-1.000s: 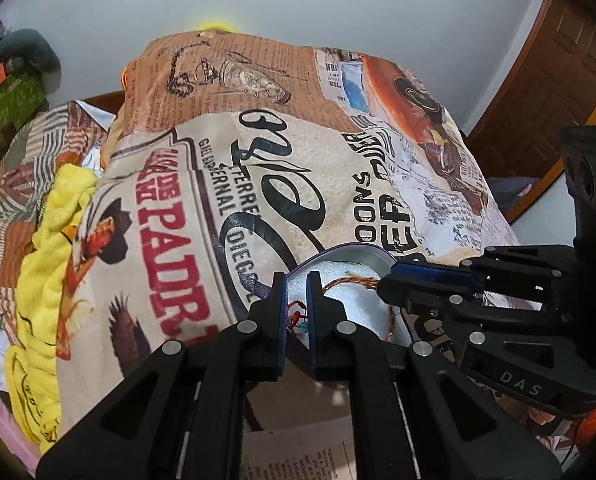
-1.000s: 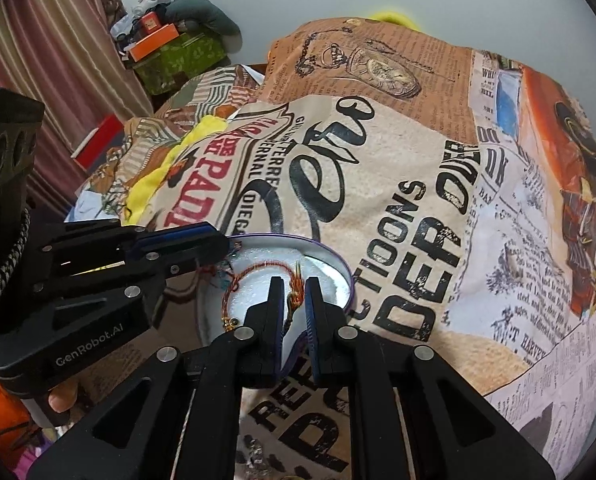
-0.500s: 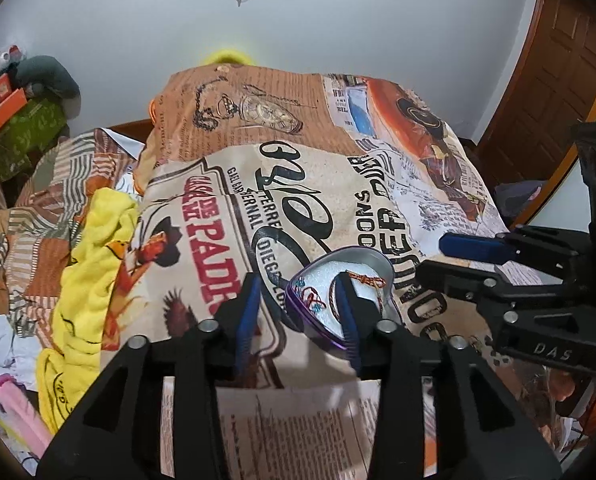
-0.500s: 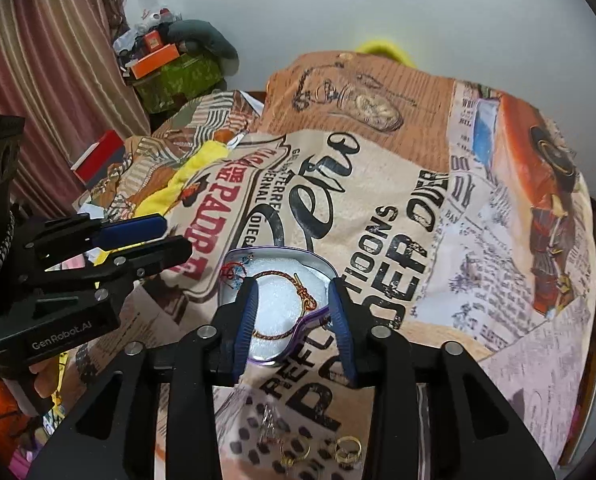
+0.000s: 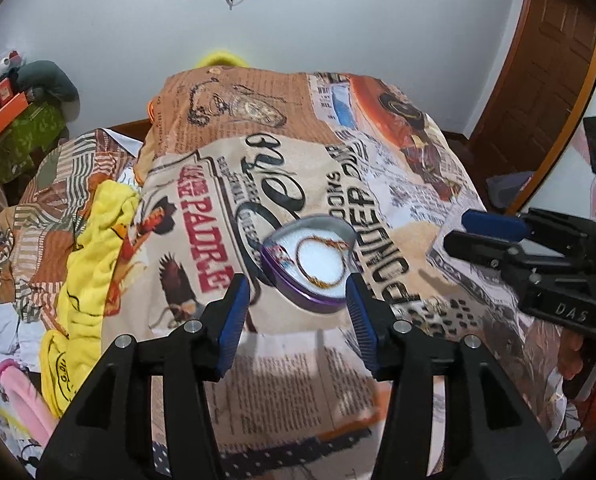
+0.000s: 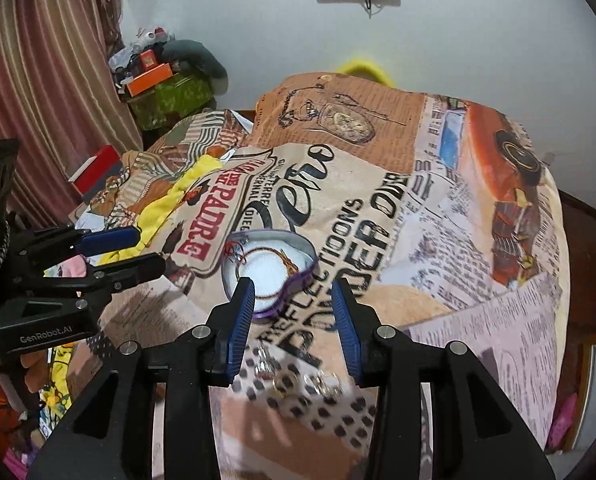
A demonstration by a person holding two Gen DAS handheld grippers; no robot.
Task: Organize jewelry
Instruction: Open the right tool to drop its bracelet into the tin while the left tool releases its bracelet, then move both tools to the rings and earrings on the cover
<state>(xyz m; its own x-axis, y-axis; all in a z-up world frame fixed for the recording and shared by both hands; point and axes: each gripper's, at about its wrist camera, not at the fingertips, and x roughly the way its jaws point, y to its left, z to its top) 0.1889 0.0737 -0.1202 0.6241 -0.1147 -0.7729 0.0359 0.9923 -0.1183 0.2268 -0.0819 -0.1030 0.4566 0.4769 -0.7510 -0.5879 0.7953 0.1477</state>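
Both the left gripper [image 5: 294, 316] and right gripper [image 6: 294, 326] have just spread, empty; ahead, the thin limp bracelet [image 5: 322, 256] in the tin [image 5: 298, 294] suits a cord pinch

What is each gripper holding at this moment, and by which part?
Nothing. The left gripper and right gripper are both open and empty; the bracelet lies in the heart-shaped tin.

The left tool [image 5: 296, 312] and the right tool [image 6: 294, 320] both angle downward with nothing between their blue pads; the jaws of each have just been opening.
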